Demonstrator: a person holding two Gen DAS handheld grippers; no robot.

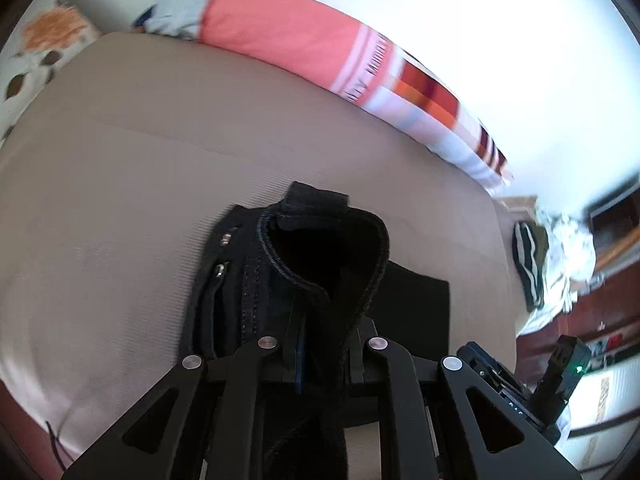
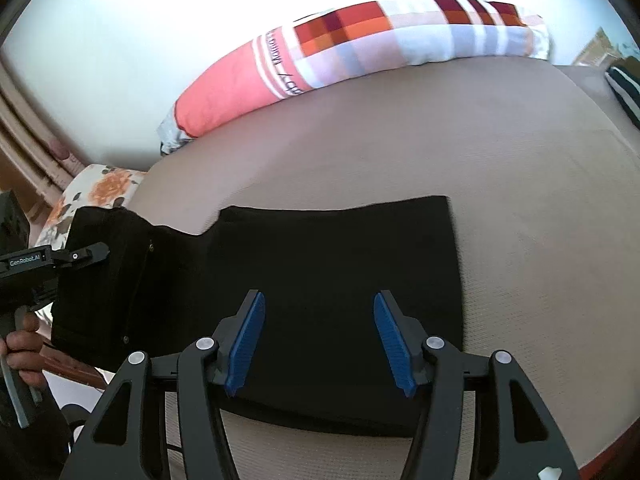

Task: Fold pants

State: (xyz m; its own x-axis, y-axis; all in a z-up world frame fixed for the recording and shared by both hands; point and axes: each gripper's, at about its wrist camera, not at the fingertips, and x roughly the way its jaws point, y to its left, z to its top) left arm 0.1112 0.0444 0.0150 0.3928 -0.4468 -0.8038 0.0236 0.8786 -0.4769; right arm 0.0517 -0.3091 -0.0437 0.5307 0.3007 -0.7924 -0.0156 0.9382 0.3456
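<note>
- Floral cushion (image 2: pixel 96 192) at the bed's far-left corner; pattern blurred
- A hand (image 2: pixel 22 354) at the left edge of the right wrist view grips the handle of the left gripper (image 2: pixel 105 254); its jaws are clamped tight on the waistband end of the black pants (image 2: pixel 328 280), lifting that end off the bed
- In the left wrist view the raised waistband gapes open just ahead of the left gripper (image 1: pixel 320 356); two metal rivets show on the left side
- Rest of the pants lies flat on the beige bed (image 2: pixel 520 168), folded edge toward the near edge, square end toward the right
- Right gripper (image 2: pixel 320 340) hovers over the flat part; blue pads (image 2: pixel 246 344) stand about half apart, nothing between them
- Long orange-and-checked pillow (image 2: pixel 360 48) along the far edge, against the white wall
- Striped dark fabric (image 2: pixel 624 88) at the far-right corner
</note>
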